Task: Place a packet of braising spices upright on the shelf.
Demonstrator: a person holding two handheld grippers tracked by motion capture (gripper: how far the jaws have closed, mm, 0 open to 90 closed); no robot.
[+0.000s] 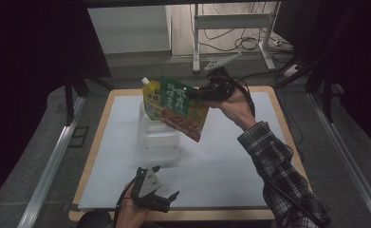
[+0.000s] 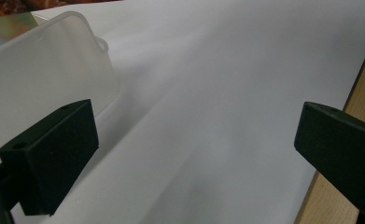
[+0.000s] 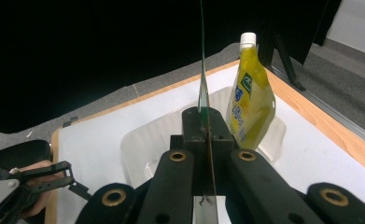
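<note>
White mat on wooden table (image 1: pixel 268 92): yellow pouch (image 1: pixel 150 97) already in clear tub (image 1: pixel 157 137); green packet (image 1: pixel 180 107) pinched by right gripper (image 1: pixel 203 91), above tub's 2 o'clock; left gripper (image 1: pixel 166 197) spread, idle at 6 o'clock.

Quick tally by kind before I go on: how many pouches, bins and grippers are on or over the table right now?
Flat green pouch, clamped in the right gripper: 1
Yellow spouted pouch, standing in the bin: 1
Translucent plastic bin: 1
Grippers, counting the left gripper: 2
Total: 5
</note>
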